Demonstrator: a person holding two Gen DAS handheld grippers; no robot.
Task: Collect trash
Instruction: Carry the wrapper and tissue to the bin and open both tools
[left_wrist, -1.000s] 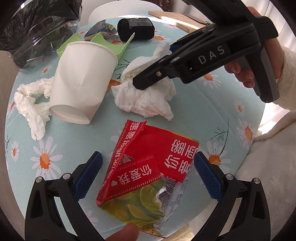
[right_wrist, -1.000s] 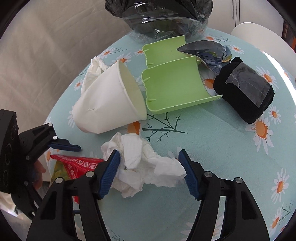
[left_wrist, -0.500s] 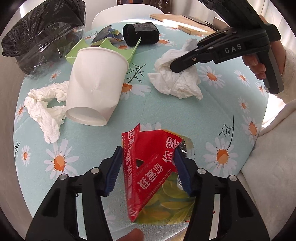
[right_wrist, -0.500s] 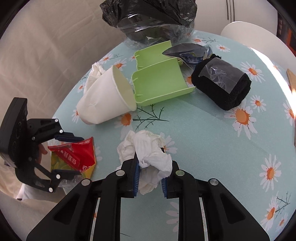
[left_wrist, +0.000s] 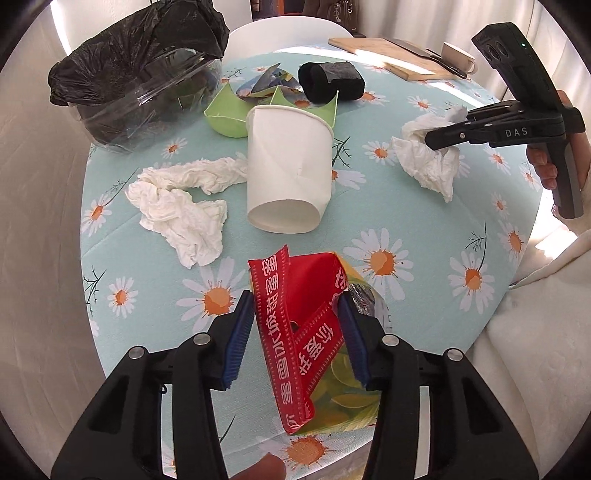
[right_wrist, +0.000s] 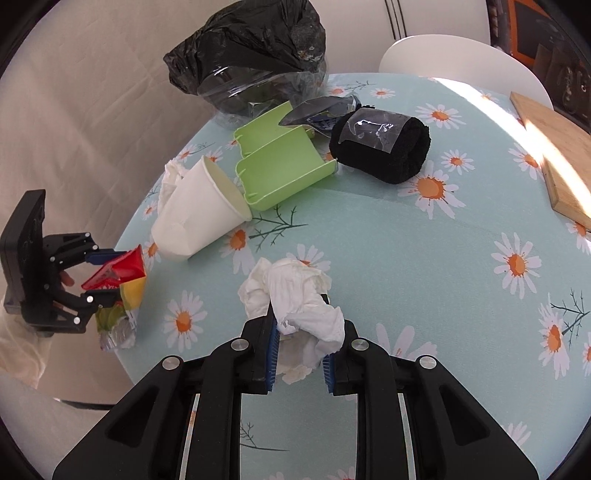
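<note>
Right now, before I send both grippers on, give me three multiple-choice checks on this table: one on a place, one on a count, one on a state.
1. Where is the bin with the black bag?
A. at the table's far side
B. on the floor
C. on the cutting board

2. How many crumpled tissues show in the left wrist view?
A. one
B. two
C. four

3. How does the paper cup stand?
A. upright
B. crushed flat
C. on its side

Key: A, it sits beyond the green tray; B, one loose tissue, one in the right gripper; C, its rim faces sideways.
</note>
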